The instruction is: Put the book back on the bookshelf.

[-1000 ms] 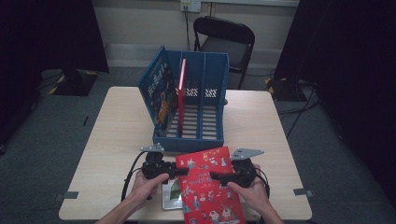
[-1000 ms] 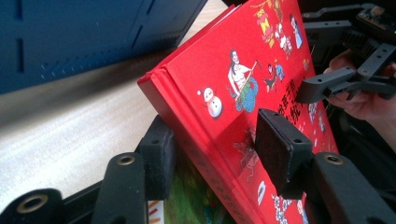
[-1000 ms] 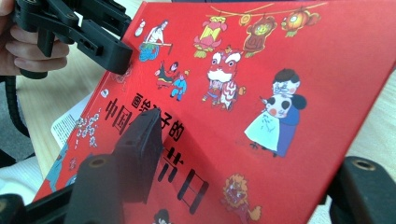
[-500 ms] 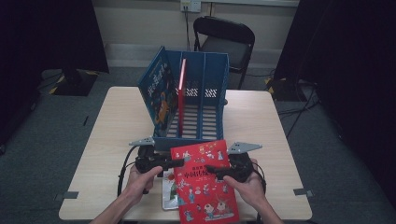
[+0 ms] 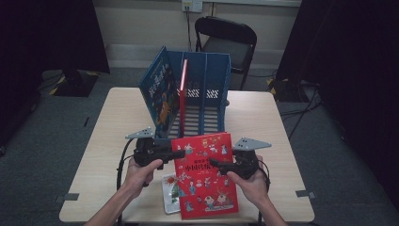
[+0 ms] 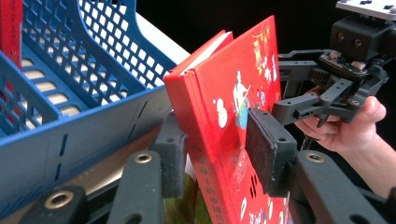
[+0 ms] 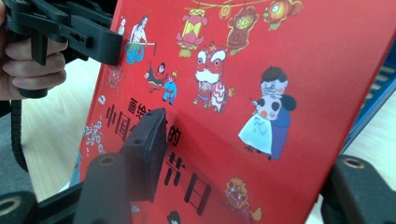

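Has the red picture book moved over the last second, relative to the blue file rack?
Yes. The red picture book, held by the left gripper and right gripper, has moved up and forward: its top edge now nearly meets the front of the blue file rack.

Blue rack right behind the red book, blocking the way forward. Blue book and thin red book filling the rack's left slots; open slots to their right. Small book lying underneath, near left. Bare table far right and far left.
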A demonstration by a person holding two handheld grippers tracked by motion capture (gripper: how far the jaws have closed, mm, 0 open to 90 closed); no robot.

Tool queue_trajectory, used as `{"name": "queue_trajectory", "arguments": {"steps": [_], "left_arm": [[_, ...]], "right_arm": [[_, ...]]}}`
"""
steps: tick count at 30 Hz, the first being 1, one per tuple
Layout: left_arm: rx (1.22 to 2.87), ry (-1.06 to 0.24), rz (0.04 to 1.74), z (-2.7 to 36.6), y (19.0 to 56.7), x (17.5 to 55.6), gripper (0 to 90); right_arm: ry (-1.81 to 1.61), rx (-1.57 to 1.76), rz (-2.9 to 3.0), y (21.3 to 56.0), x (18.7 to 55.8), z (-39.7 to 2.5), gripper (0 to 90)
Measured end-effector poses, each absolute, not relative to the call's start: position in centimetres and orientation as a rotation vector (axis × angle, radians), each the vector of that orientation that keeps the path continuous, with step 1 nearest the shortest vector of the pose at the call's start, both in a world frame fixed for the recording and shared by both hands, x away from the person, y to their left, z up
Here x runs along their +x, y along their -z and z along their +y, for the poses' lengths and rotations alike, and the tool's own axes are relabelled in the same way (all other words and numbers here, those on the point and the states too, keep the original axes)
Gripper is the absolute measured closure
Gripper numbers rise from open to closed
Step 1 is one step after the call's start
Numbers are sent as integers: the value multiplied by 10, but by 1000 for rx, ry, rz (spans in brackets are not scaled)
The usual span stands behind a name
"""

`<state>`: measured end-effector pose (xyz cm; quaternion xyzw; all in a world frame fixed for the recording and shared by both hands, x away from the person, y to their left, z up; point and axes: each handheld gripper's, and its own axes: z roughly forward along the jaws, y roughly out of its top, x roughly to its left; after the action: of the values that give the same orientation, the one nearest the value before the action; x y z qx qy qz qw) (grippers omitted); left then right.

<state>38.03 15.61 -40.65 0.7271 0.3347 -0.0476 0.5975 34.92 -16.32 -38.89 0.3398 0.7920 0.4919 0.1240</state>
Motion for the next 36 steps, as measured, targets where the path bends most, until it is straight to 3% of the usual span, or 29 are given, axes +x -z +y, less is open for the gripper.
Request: {"name": "queue_trajectory", "arguments": {"steps": [12, 18, 36], "left_arm": [[1652, 78, 707, 154, 380, 378, 656], [1642, 74, 701, 147, 382, 376, 641], [1649, 102, 598, 141, 376, 364, 715]], "right_arm": [[-1492, 979, 2245, 372, 348, -164, 419], [-1517, 971, 2245, 370, 349, -160, 444], [-1549, 915, 2240, 369, 338, -170, 426]]}}
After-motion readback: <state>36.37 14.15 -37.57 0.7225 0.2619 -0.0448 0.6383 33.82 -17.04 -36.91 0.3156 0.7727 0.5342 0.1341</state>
